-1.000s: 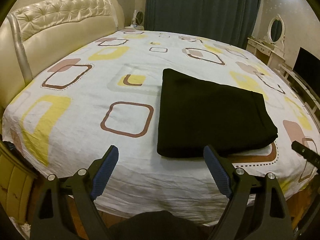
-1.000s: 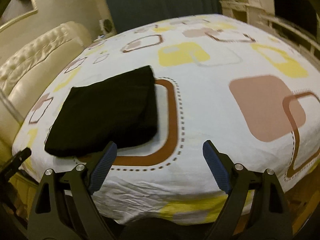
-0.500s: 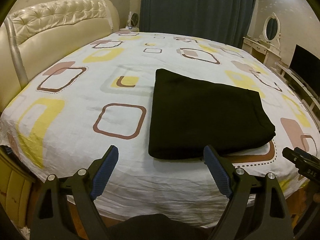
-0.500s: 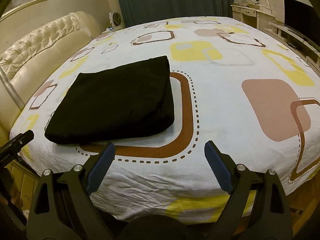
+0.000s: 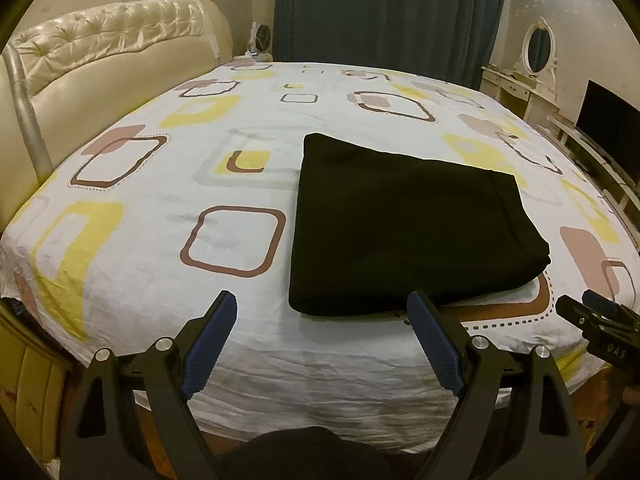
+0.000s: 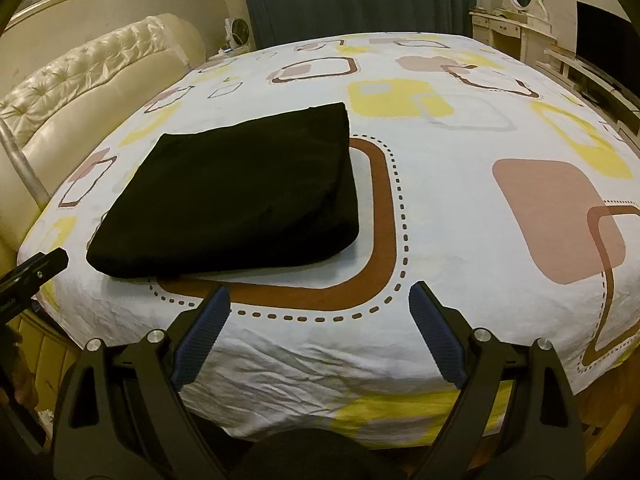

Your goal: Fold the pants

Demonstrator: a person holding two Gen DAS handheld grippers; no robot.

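Observation:
The black pants (image 5: pixel 408 224) lie folded into a flat rectangle on the patterned bed sheet (image 5: pixel 168 216), near the bed's near edge. They also show in the right wrist view (image 6: pixel 236 196). My left gripper (image 5: pixel 322 308) is open and empty, held off the bed just short of the pants' near edge. My right gripper (image 6: pixel 318 300) is open and empty, held off the bed to the right of the pants. Neither touches the cloth. The right gripper's tip shows at the right edge of the left wrist view (image 5: pixel 600 320).
A cream tufted headboard (image 5: pixel 100 64) stands at the left. Dark curtains (image 5: pixel 384 12) hang behind the bed. A white dresser with an oval mirror (image 5: pixel 536 64) and a dark screen (image 5: pixel 612 128) stand at the right.
Both grippers have drawn back and risen slightly from the bed edge, staying open. The folded pants have not moved.

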